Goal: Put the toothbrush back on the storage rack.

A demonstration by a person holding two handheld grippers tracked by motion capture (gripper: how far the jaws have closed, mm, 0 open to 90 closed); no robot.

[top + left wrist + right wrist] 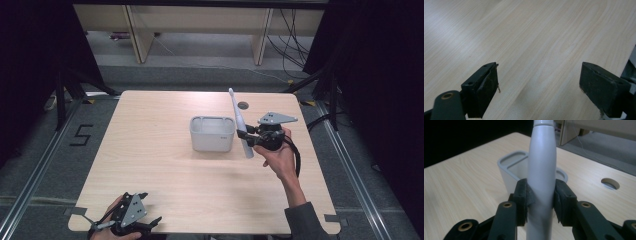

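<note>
1. The right gripper [248, 136] has its jaws clamped on the thick body of a grey electric toothbrush [239, 122], one pad pressing on each side, as the right gripper view shows.
2. The toothbrush is held clear of the desk [150, 165]; its long axis runs nearly upright, with the narrow head tilted up and away from the person and the butt end low.
3. The grey holder [212, 133] stands just to the left of the toothbrush, its open compartments facing up; the next move likely turns on bringing the butt end over that opening.
4. The left gripper [145, 225] rests at the near desk edge, jaws wide apart and empty, well apart from the holder.
5. A "5" is marked on the floor [80, 135]; no brand is legible.
</note>
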